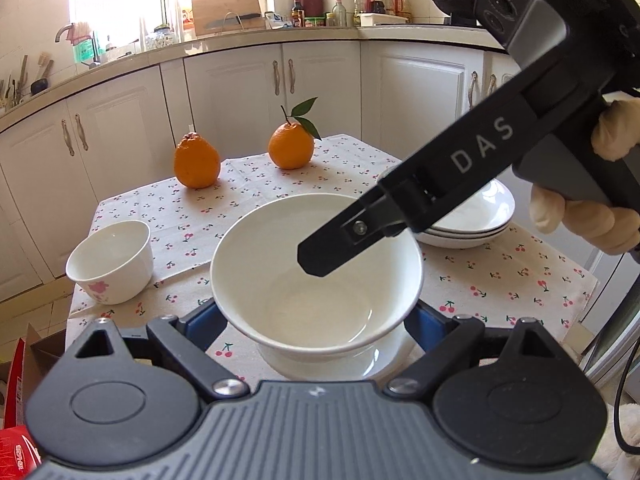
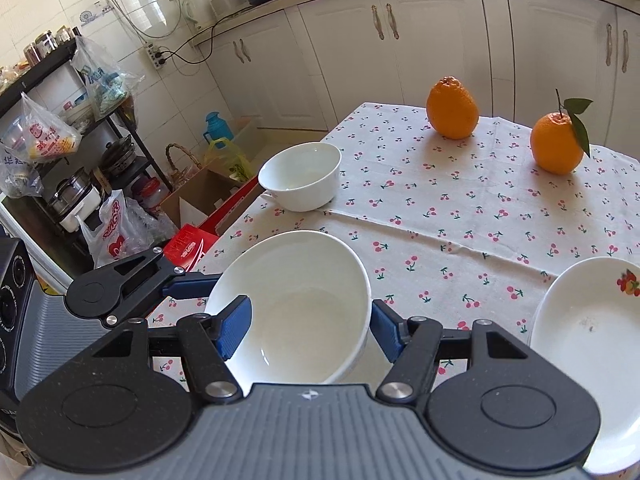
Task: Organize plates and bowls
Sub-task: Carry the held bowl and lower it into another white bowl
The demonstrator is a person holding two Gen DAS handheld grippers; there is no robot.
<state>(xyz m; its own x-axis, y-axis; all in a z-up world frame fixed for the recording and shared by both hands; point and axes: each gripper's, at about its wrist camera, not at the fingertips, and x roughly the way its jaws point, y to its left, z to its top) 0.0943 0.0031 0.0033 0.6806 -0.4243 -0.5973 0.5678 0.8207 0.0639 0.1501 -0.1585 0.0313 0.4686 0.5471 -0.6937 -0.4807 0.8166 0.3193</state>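
Bowl work at the near edge of the cherry-print tabletop (image 1: 500, 280). Large white bowl (image 1: 316, 280) between both tools, mouth up, foot down, tipped a little in the right wrist view; round, so without a long axis to speak of.

Left hand-held gripper (image 1: 316, 322) closed around the lower wall of the large white bowl, one blue pad against each side. Right hand-held gripper (image 2: 308, 330) clamped on the same bowl from the other side, its left pad (image 2: 234, 326) over the rim, its right pad against the outer wall; carried by a gloved hand (image 1: 580, 216).

Counted: two bowls, namely the held one and a small bowl (image 1: 110, 262) with a pink flower, upright near the left edge, well apart. Three plates in one stack (image 1: 480, 216) just right of the held bowl. Two oranges at the far side, one plain (image 1: 197, 165) and one with leaves (image 1: 291, 146).
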